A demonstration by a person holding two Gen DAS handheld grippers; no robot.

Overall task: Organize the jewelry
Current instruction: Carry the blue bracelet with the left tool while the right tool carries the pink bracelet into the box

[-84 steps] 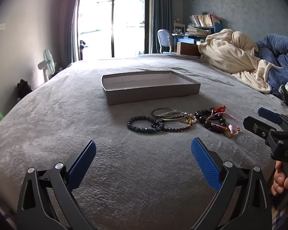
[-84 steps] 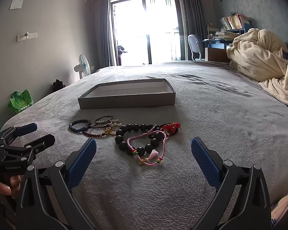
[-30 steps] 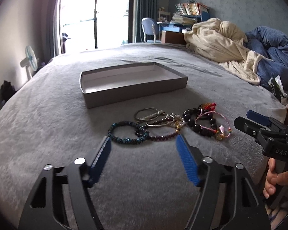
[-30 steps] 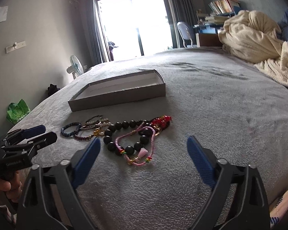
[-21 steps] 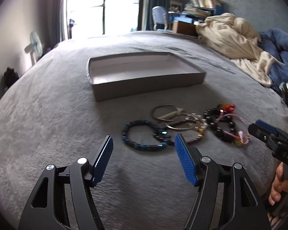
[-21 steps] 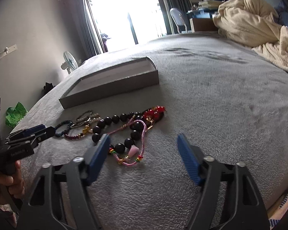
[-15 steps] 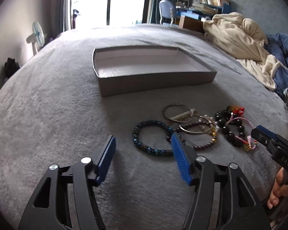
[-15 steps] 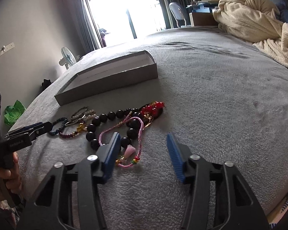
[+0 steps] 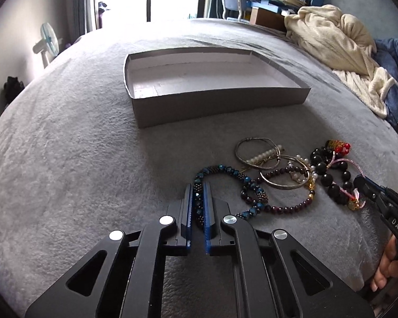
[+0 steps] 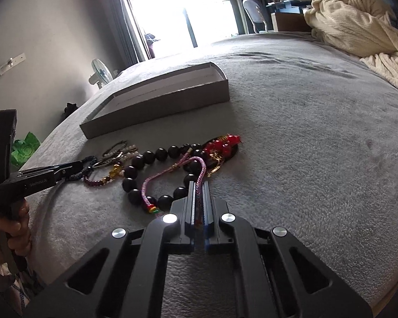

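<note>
1. On the grey bedspread (image 9: 66, 159), the left gripper (image 9: 198, 193) is pinching the blue beaded bracelet (image 9: 225, 171) at its near edge, ready for lifting free of the pile.
2. Beside it, the right gripper (image 10: 199, 193) is clamping the pink cord bracelet (image 10: 172, 171), which is lying across the black bead bracelet (image 10: 151, 156).
3. Beyond both, the grey tray (image 9: 220, 100) is sitting open and empty, likely awaiting them.

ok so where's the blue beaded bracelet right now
In the left wrist view, the blue beaded bracelet lies on the grey bedspread just in front of the box, pinched by the left tool, left of the silver bangles.
</note>
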